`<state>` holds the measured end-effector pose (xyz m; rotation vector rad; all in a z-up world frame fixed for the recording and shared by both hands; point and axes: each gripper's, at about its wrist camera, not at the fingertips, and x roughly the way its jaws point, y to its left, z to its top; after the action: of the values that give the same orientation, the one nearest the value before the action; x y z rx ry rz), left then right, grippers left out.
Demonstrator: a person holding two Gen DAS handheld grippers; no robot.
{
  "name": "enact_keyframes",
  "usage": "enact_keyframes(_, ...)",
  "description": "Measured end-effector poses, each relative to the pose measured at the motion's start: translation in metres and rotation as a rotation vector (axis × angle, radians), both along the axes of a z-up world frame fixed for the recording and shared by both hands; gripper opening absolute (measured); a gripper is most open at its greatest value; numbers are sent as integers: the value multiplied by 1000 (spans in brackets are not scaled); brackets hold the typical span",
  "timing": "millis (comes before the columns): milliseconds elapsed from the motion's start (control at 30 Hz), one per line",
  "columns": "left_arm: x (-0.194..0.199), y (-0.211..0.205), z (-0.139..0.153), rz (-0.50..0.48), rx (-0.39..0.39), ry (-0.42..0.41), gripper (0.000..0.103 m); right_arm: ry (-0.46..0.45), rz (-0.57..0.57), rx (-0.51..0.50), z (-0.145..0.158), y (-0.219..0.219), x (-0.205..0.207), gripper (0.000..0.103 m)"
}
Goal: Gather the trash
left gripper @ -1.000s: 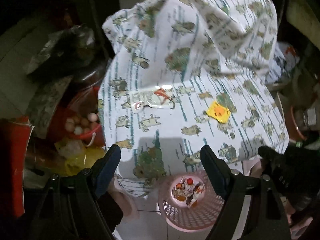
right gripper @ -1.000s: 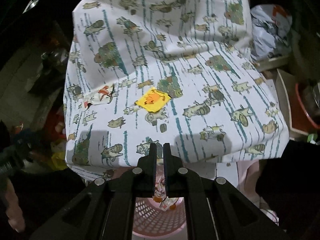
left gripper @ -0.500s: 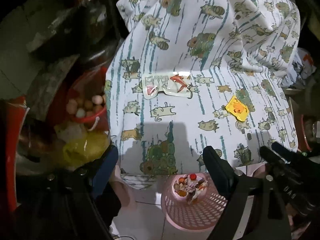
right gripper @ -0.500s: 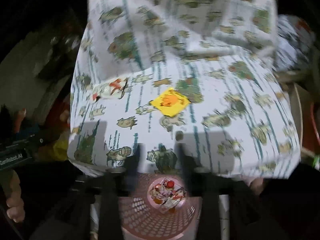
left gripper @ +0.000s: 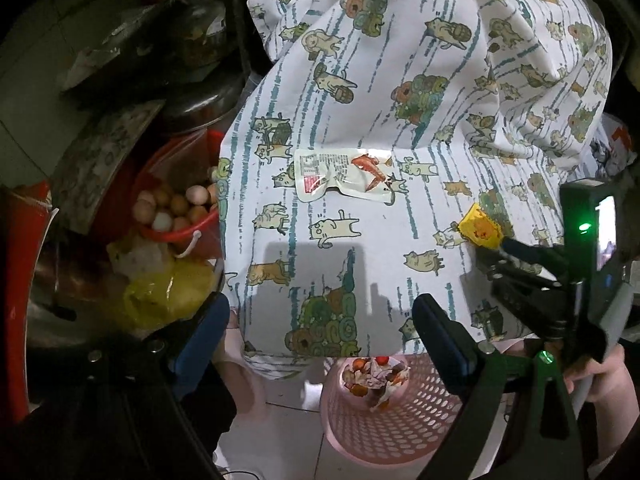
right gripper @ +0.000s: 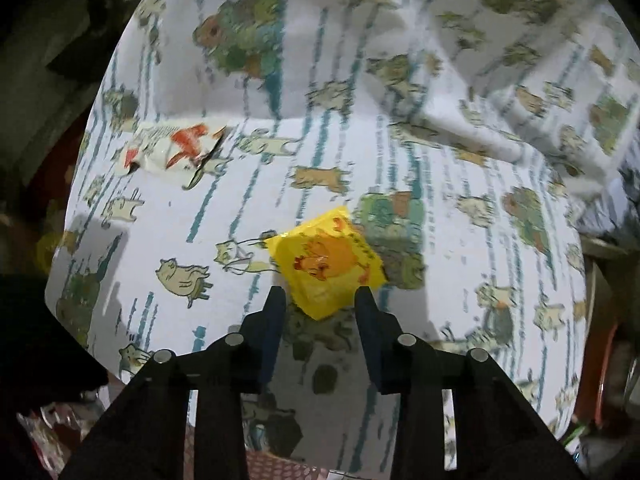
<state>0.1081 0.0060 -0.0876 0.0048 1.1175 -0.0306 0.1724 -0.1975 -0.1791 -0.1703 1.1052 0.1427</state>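
Right gripper [right gripper: 320, 300] closing around yellow wrapper [right gripper: 326, 260], seemingly untouched; left gripper [left gripper: 320, 320] wide

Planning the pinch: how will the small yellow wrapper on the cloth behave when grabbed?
The yellow wrapper looks thin and creased, so probably floppy and very light. Its glossy film may slip. It lies flat on the soft printed cloth, so closing jaws of the right gripper might catch fabric too.

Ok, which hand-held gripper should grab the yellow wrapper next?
Right. The right hand-held gripper already straddles the yellow wrapper, jaws just closing in, while the left hand-held gripper hangs open at the cloth's near edge.
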Motion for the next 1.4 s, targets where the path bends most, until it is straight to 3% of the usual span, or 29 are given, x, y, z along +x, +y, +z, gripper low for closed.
enact_keyframes(133,0,-2,3,-15,-15,-2,92,22,46,-7,-7,8,3,37)
enact_keyframes(233,1,-4,3,-24,-11,0,92,24,3,6,-7,3,7,2)
enact_keyframes(367,0,-5,3,-27,-15,1,92,13,-28,85,5,-5,1,1)
enact_keyframes(667,-3,-8,6,-37,-15,-5,92,29,33,306,62,-11,-45,1)
enact_keyframes(800,-4,-12,5,-38,4,-11,92,-100,35,197,82,1,-56,1)
enact_keyframes(833,-5,-12,5,-39,8,-11,92,-112,12,172,80,-3,-52,4)
enact_keyframes(900,-5,-14,3,-43,13,-7,92,-68,-44,158,72,-16,-35,34)
enact_keyframes(933,-6,-15,2,-46,17,-5,92,-27,-89,167,64,-24,-21,63)
enact_keyframes(967,-6,-16,1,-49,21,-3,92,-25,-106,179,59,-31,-13,72)
enact_keyframes(1067,-5,-19,-3,-56,50,-1,92,-40,-154,134,47,-43,13,72)
enact_keyframes(1233,2,-16,-8,-37,73,10,92,77,-173,213,20,-57,56,72)
enact_keyframes(1400,5,-14,-9,-36,52,20,92,145,-140,228,0,-56,66,72)
